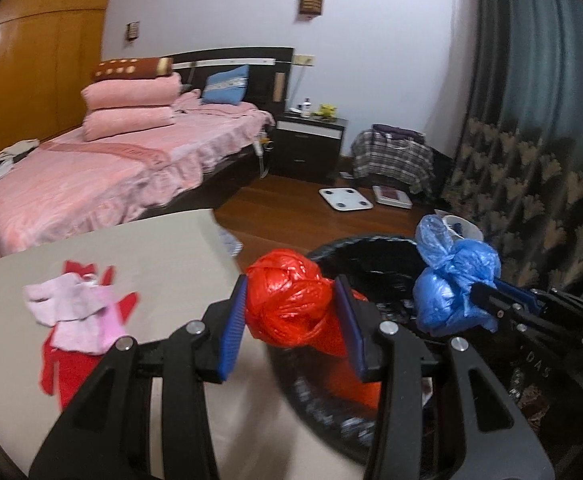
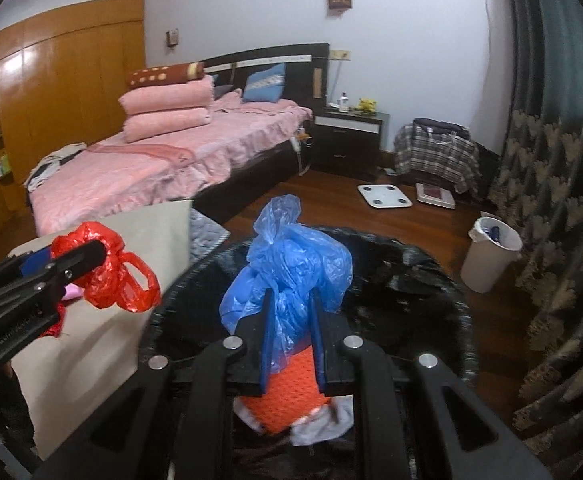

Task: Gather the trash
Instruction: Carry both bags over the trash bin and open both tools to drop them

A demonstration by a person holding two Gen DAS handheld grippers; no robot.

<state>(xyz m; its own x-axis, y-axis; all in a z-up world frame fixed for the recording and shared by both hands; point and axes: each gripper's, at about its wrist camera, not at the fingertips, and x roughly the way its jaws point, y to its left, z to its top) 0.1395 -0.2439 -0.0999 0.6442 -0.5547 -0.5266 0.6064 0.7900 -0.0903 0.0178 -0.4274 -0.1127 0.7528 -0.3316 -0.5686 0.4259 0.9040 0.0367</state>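
— Two bags are up over the black-lined bin (image 2: 411,264), right?

— Yes. The left hand-held gripper (image 1: 295,320) has its blue pads closed against a knotted red plastic bag (image 1: 291,300); that bag hangs at the bin's rim, on the side nearest the counter (image 1: 151,248).

— And the other?

— The right hand-held gripper (image 2: 291,340) is pinched nearly together on the tail of a blue plastic bag (image 2: 291,264), whose bulk stands above the fingertips, over the bin's opening.

— Anything inside the bin?

— Below the blue bag, an orange netted piece (image 2: 283,392) and some white crumpled scraps (image 2: 323,420) lie on the black liner.

— What stays on the counter?

— Beside the bin, a pink cloth (image 1: 71,312) lies over something red (image 1: 67,376); I cannot tell what the red thing is.

— Beyond the bin?

— A small white wastebasket (image 2: 491,256) stands on the wooden floor by the curtain (image 2: 551,184), a white scale (image 2: 383,196) farther off, and the pink bed (image 2: 163,160) behind the counter.
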